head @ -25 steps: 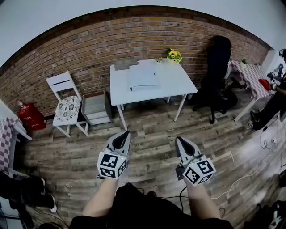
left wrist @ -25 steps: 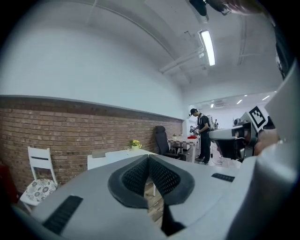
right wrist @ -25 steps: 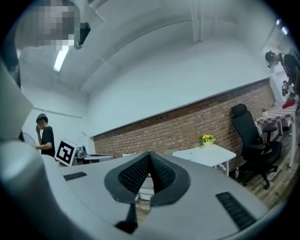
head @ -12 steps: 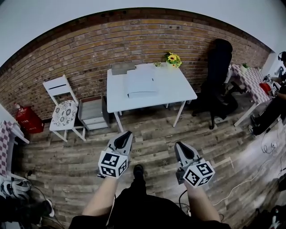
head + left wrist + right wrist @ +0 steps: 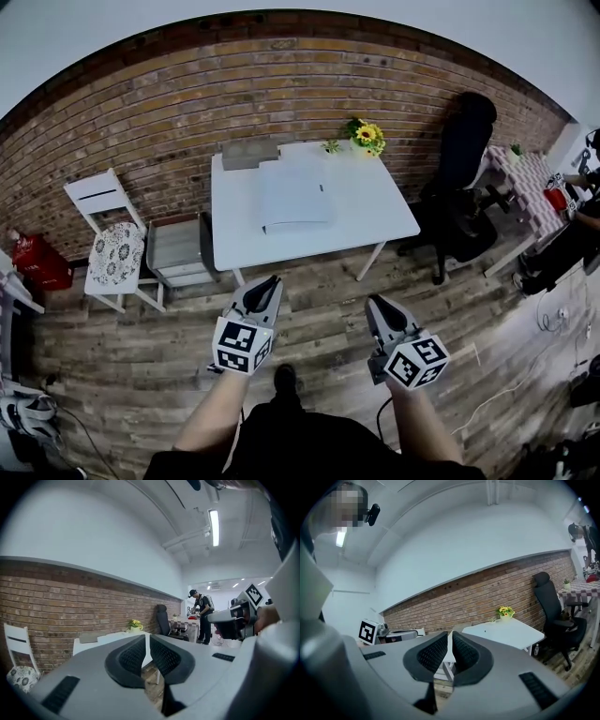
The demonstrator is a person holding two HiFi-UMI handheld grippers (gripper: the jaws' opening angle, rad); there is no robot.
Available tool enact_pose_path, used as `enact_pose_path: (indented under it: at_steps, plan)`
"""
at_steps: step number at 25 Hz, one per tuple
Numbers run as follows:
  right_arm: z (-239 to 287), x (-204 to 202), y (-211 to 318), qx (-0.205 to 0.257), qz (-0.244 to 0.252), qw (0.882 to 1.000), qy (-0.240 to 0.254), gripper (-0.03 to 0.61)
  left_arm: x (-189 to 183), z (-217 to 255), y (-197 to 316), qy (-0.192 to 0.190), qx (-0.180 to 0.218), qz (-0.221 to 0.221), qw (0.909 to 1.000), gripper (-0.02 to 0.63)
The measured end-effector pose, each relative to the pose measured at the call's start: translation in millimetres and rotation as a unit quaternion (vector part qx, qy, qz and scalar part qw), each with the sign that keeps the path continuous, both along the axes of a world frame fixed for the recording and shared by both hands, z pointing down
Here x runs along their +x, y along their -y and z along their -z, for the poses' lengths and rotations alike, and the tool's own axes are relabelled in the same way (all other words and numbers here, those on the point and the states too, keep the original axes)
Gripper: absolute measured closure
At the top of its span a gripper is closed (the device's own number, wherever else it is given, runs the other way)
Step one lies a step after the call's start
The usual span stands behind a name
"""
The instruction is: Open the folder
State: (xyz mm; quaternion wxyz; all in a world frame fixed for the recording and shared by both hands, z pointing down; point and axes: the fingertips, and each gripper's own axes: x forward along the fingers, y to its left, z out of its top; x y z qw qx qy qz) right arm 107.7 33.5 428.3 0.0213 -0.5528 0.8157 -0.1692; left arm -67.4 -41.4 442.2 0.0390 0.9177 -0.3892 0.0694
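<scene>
A white folder [image 5: 295, 197] lies closed and flat on the white table [image 5: 375, 211] by the brick wall. Both grippers hang over the wooden floor, short of the table's front edge. My left gripper [image 5: 272, 279] is shut and holds nothing, and its pads meet in the left gripper view [image 5: 147, 641]. My right gripper [image 5: 373, 300] is likewise shut and empty, with its pads together in the right gripper view [image 5: 451, 641]. Both point toward the table [image 5: 506, 629].
A grey flat pad [image 5: 248, 153] and yellow flowers [image 5: 366, 136] stand at the table's back. A white chair [image 5: 108, 246] and grey drawer unit [image 5: 178, 248] stand left of it, a black office chair [image 5: 464, 178] right. Cables lie on the floor at the right.
The person has walked forward: the table and folder sit nearer and larger in the head view. Both grippers came along with the person and stayed shut.
</scene>
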Motion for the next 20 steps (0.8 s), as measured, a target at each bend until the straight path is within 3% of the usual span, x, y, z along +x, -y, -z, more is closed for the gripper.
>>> enact_pose_path:
  at_steps: [9,20]
  plan:
    - [-6.1,-4.1,96.4,-0.015,-0.021,1.0,0.004,0.535,0.7,-12.1,94.0,0.013,-0.004,-0.027,0.9995,0.589]
    - [-28.8,-5.7,167.1,-0.044,-0.013,0.999,-0.008,0.535,22.5,-36.3,144.4,0.043,-0.025,-0.051,0.9974,0.532]
